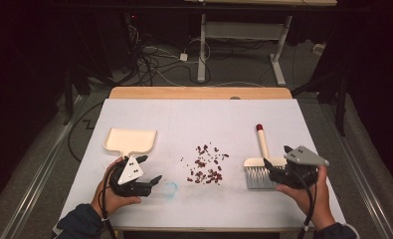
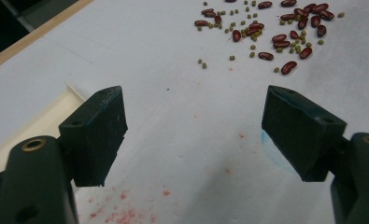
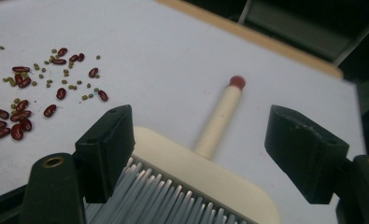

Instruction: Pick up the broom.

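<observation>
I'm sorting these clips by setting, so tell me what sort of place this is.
Probably a lab or workshop set up for recording. A white-topped table with a wooden edge stands on a grey floor strewn with loose black and white cables, beside the metal-legged frame of another desk. The surroundings are dark.

— What's the surface I'm working over?

— A table [image 1: 134, 112] with a white top and a wooden far edge.

— What lies on it?

— From my high view, a cream dustpan [image 1: 130, 140] at the left, a scatter of red and green beans [image 1: 206, 164] in the middle, and a cream brush [image 1: 261, 162] with grey bristles at the right. Faint red and blue stains mark the near part.
</observation>
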